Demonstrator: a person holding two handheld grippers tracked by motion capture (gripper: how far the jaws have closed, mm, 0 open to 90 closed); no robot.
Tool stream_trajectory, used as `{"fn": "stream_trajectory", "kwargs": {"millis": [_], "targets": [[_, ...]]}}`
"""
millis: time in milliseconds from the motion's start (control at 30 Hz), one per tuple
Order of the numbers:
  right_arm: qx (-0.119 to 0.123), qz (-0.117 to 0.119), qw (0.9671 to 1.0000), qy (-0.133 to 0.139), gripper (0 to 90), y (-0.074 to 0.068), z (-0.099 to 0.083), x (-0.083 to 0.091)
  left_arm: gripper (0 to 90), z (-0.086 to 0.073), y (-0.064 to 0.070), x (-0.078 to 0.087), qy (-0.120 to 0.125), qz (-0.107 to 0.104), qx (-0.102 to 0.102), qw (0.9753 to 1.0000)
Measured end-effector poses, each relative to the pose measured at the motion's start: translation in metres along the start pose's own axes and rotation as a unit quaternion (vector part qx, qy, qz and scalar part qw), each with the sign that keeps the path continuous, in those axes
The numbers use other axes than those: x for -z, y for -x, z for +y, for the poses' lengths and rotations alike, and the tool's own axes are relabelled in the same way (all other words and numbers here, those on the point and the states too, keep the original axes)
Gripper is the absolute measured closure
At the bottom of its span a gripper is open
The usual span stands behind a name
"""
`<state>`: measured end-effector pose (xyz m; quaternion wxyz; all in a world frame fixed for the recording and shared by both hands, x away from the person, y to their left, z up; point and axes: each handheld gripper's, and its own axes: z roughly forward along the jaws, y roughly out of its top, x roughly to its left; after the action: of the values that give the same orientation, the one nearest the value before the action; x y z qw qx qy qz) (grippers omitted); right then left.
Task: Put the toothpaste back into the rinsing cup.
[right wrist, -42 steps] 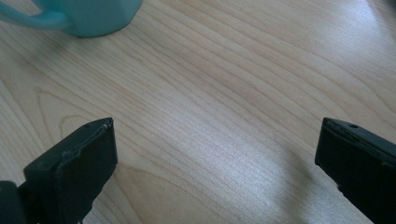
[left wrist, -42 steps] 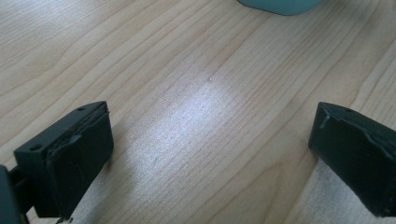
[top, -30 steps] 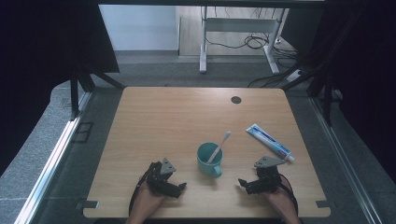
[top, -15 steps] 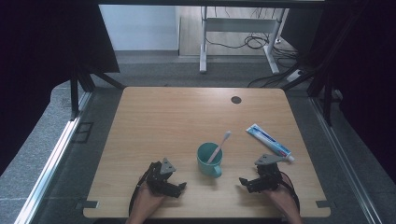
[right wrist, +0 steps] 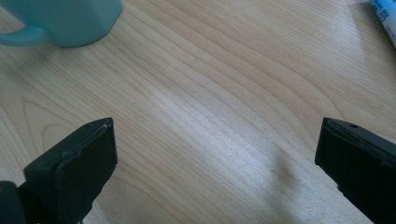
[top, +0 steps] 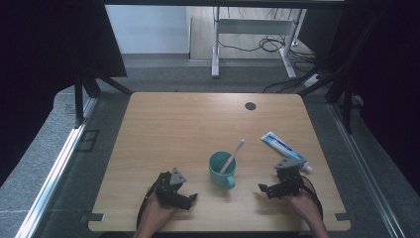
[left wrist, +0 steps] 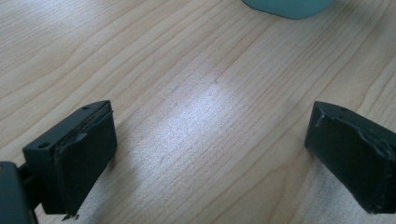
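At the near edge of the wooden table (top: 163, 129), two hands are each holding a black gripper. The left gripper (top: 190, 198) is sitting low by the front edge, left of the middle, and its jaws are spread wide apart with nothing between them. In the left gripper view, only bare wood is lying between the two jaws, and a bit of the cup (left wrist: 287, 7) is peeking in at the top. The right gripper (top: 262, 189) is sitting near the front edge on the right side, and its jaws are also spread wide with nothing in them. In the right gripper view, the cup (right wrist: 70, 21) with its handle is showing at the top left, and a corner of the toothpaste tube (right wrist: 385, 16) is showing at the top right. A little farther back, between the two grippers, a teal cup (top: 221, 170) is standing upright on the table. A white toothbrush (top: 233, 154) is leaning inside it, with its top tilting toward the back right. To the right of the cup, a white and blue toothpaste tube (top: 282, 145) is lying flat, just behind the right gripper. Far back on the table, a small dark round spot (top: 250, 105) is showing near the back edge.
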<state>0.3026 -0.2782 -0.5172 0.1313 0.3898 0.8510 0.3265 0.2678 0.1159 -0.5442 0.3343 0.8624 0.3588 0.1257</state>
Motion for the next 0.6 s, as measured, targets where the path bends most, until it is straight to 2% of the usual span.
{"fn": "stream_trajectory", "kwargs": {"millis": [367, 600], "targets": [[-0.015, -0.001, 0.9997, -0.019, 0.0, 0.013, 0.008, 0.002, 2.6, 0.0, 0.0, 0.0, 0.0, 0.0, 0.0, 1.0], [-0.032, -0.005, 0.9986, -0.041, 0.0, 0.025, 0.011, 0.006, 2.6, 0.0, 0.0, 0.0, 0.0, 0.0, 0.001, 1.0]]}}
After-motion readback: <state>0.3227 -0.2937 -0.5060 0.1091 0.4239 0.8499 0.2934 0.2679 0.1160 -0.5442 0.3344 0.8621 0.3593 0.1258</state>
